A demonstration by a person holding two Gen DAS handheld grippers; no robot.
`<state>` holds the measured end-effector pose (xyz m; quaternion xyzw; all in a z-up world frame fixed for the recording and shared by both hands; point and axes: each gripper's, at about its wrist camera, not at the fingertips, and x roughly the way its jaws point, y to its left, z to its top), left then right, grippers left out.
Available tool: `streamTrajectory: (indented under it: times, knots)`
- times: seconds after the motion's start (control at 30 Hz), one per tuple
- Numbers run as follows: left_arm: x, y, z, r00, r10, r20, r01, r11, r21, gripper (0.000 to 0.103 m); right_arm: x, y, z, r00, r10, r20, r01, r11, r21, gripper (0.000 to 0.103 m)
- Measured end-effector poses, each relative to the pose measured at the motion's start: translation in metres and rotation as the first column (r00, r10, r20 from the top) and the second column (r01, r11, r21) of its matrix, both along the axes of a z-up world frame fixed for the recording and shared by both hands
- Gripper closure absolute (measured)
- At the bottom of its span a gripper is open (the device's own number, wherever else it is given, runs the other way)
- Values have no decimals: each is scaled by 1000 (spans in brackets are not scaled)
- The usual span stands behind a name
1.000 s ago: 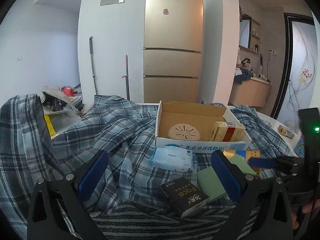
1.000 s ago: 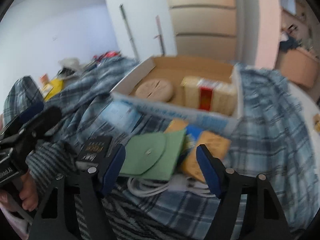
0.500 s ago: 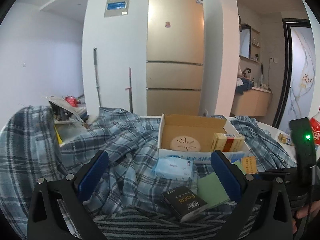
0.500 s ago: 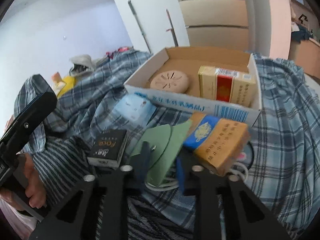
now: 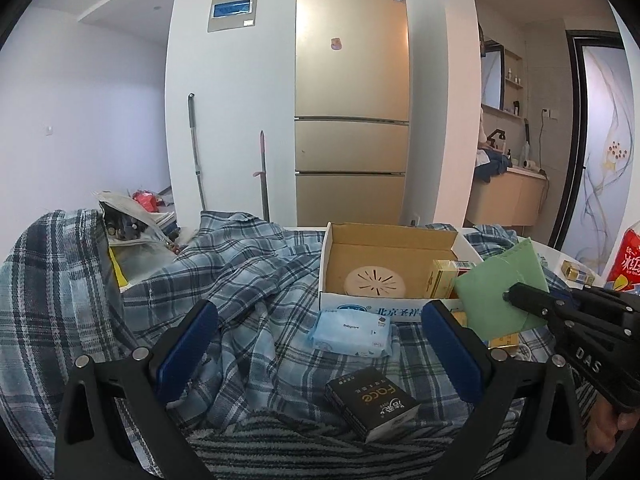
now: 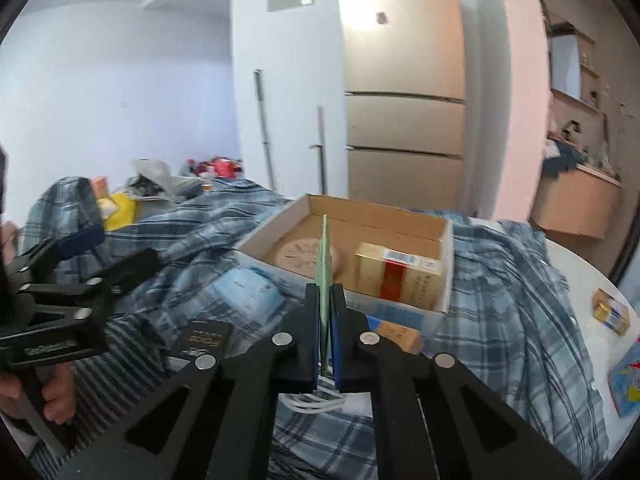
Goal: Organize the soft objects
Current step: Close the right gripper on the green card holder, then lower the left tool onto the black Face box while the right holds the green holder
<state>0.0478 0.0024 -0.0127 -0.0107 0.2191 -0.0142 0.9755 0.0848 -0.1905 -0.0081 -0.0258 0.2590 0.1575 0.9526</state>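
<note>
My right gripper [image 6: 325,308] is shut on a flat green pouch [image 5: 500,288], seen edge-on in the right wrist view [image 6: 325,256], and holds it lifted in front of the open cardboard box [image 5: 332,256]. My left gripper [image 5: 320,332] is open and empty above a blue wipes pack [image 5: 350,329] and a black "Face" box [image 5: 370,402]. All lie on a plaid cloth [image 5: 240,272].
The box holds a round beige disc [image 5: 374,284] and a yellow-red carton [image 6: 396,276]. A yellow-blue carton [image 6: 398,334] and white cable [image 6: 316,404] lie below my right gripper. Small packs [image 6: 610,310] sit on the white table at right. A fridge [image 5: 352,120] stands behind.
My right gripper has shut on the green pouch and lifted it off the cloth, turning it edge-on. Both grippers have risen; the left stays open.
</note>
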Motion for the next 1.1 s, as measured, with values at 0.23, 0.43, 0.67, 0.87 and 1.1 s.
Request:
streamTrajectory:
  times: [0.23,0.43,0.67,0.87,1.1]
  knots:
    - [1,-2,-2,1000,-13,0,13,1000,7,0,9,-11,-4,997,-27,-67,27,1000,4,99]
    - [2,-2,-2,1000,-18,-4,18,1000,12,0,19,-6,-22,987,12,-161,-12,1000,4,99]
    - [6,-5,-6,999,-26,-37,27,999,18,0,12,8,-25,986,78,-150,-82,996,-20,99]
    - [21,-19,-20,988,-63,-140,71,996,59,0,9,17,-27,988,86,-132,-96,993,-71,98]
    - [43,-22,-41,953,-67,-295,87,995,57,9,10,12,-23,991,70,-117,-76,996,-54,99]
